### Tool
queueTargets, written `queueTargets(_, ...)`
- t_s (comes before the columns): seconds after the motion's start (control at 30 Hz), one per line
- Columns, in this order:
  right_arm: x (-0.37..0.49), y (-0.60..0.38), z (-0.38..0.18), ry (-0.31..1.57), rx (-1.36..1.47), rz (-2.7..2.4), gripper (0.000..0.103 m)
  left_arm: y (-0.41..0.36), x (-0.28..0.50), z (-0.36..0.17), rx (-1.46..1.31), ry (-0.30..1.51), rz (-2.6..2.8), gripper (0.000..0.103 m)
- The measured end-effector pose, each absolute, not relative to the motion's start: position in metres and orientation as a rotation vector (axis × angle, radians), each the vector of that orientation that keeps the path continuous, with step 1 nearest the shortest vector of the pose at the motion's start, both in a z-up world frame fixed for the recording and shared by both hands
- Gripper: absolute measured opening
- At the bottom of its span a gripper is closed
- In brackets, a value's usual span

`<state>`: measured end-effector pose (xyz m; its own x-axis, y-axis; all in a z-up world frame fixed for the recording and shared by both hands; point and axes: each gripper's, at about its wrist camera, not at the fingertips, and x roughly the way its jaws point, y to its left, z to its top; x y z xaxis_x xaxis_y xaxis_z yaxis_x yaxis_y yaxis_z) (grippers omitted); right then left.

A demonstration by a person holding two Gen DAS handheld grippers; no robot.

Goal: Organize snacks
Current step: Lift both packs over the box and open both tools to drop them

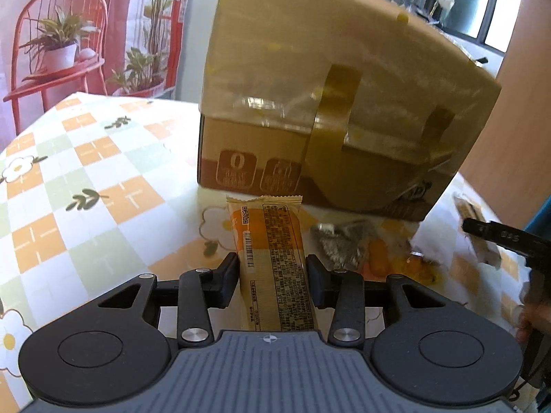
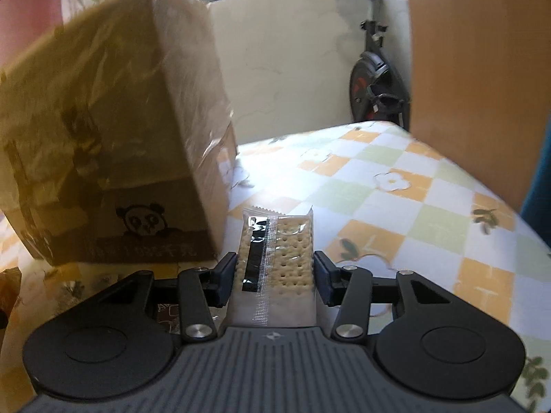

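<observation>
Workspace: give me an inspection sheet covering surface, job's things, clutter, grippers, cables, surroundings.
Surface: table under a checked floral tablecloth.
Job's things: taped cardboard box standing on the table; orange-and-yellow snack bar and clear cracker pack, each held between jaws.
Clutter: silver wrapper and small orange snacks loose on the cloth before the box.
Grippers: left gripper shut on the snack bar; right gripper shut on the cracker pack, which points toward the box's corner.
Cables: nothing seen.
Surroundings: red chair with potted plants, exercise bike, windows, wooden panel.
</observation>
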<state>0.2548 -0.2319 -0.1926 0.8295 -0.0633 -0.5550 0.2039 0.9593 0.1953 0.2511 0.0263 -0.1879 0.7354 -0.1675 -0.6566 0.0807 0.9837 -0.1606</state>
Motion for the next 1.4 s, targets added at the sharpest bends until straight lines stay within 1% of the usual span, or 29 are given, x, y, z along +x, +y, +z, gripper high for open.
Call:
queueTargets(0.17, 0.228, -0.236, -0.161, 0.492, 0.295, -0.159, 0.049, 0.027, 0.248, -0.165, -0.105, 0.654, -0.176, 0.044)
queueTargets(0.33, 0.216, -0.230, -0.120, 0.404, 0.255, -0.140, 0.049, 0.031, 0.246, -0.122, -0.069, 0.532, -0.237, 0.044)
queueTargets(0.53, 0.226, -0.218, -0.061, 0.250, 0.233, -0.086, 0.049, 0.030, 0.266, -0.058, -0.067, 0.371, -0.288, 0.044)
queueTargets(0.7, 0.250, -0.201, -0.020, 0.166, 0.195, 0.003, 0.049, 0.024, 0.303, -0.020, -0.100, 0.341, -0.316, 0.044)
queueTargets(0.87, 0.297, -0.179, 0.000, 0.157, 0.169, 0.104, 0.049, 0.020, 0.352, -0.014, -0.102, 0.392, -0.316, 0.044)
queueTargets(1.0, 0.341, -0.156, 0.003, 0.187, 0.158, 0.161, 0.049, 0.025, 0.381, -0.021, -0.129, 0.435, -0.304, 0.044)
queueTargets(1.2, 0.376, -0.129, -0.010, 0.239, 0.148, 0.216, 0.049, 0.040, 0.394, -0.029, -0.113, 0.455, -0.281, 0.043)
queueTargets(1.4, 0.383, -0.120, -0.024, 0.280, 0.139, 0.238, 0.049, 0.044, 0.402, -0.028, -0.111, 0.444, -0.291, 0.043)
